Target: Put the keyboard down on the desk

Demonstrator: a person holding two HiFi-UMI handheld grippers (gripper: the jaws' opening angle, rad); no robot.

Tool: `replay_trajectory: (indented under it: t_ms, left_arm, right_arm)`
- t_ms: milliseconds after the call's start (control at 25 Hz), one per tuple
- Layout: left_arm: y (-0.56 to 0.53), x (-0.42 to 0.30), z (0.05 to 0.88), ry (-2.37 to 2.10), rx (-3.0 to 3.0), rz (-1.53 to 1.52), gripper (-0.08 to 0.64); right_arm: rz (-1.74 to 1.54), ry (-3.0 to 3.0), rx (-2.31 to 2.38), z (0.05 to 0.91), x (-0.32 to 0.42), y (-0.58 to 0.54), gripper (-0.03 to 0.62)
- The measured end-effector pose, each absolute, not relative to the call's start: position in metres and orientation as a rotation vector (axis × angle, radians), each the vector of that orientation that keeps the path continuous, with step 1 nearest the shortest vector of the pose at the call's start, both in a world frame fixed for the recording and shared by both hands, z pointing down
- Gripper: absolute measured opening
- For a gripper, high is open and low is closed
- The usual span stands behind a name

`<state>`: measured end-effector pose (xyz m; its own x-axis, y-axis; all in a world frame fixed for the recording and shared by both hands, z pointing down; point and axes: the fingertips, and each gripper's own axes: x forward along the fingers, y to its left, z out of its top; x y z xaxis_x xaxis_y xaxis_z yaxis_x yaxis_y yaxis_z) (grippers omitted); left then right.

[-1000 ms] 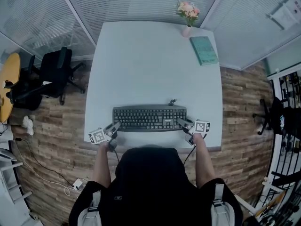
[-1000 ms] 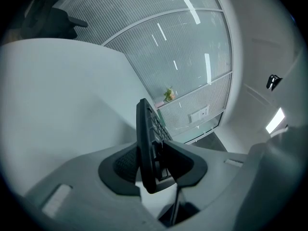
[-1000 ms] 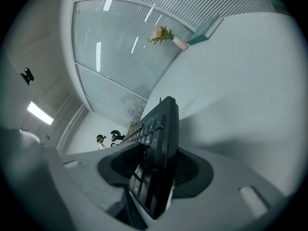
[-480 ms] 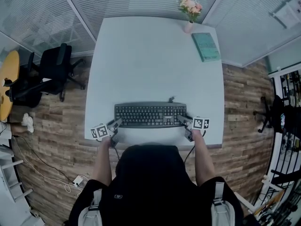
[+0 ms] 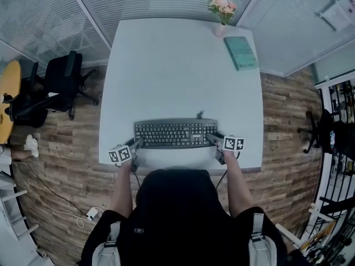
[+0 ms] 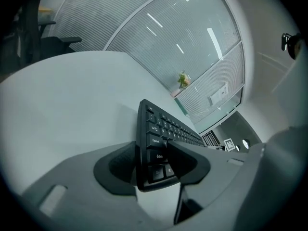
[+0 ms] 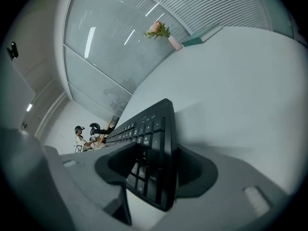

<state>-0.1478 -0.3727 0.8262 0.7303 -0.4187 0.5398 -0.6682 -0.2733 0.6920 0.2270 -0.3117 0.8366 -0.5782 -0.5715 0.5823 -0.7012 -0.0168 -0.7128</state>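
Observation:
A black keyboard [image 5: 175,133] lies flat along the near part of the white desk [image 5: 177,65]. My left gripper [image 5: 136,144] is at its left end and my right gripper [image 5: 212,139] at its right end. In the left gripper view the keyboard's end [image 6: 154,143] sits between the jaws of the left gripper [image 6: 151,165]. In the right gripper view the other end [image 7: 151,143] sits between the jaws of the right gripper [image 7: 154,170]. Both pairs of jaws have just been opening and stand loose round the keyboard, no longer pressing on it.
A vase of pink flowers [image 5: 221,11] and a teal book [image 5: 241,52] are at the desk's far right corner. The keyboard's cable [image 5: 198,115] pokes out behind it. A black office chair [image 5: 58,85] stands left of the desk. Glass walls with blinds close the back.
The keyboard and both grippers have come down a little onto the desk. The hands have tilted slightly.

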Motion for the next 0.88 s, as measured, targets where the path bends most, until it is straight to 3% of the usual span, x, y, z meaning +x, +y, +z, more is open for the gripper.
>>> replay_trajectory:
  t_ms: [880]
  left_arm:
    - [-0.377, -0.158, 0.832, -1.068, 2.017, 0.549, 0.216]
  right_arm:
    - [1.353, -1.957, 1.574, 0.840, 0.231, -0.295, 0.272]
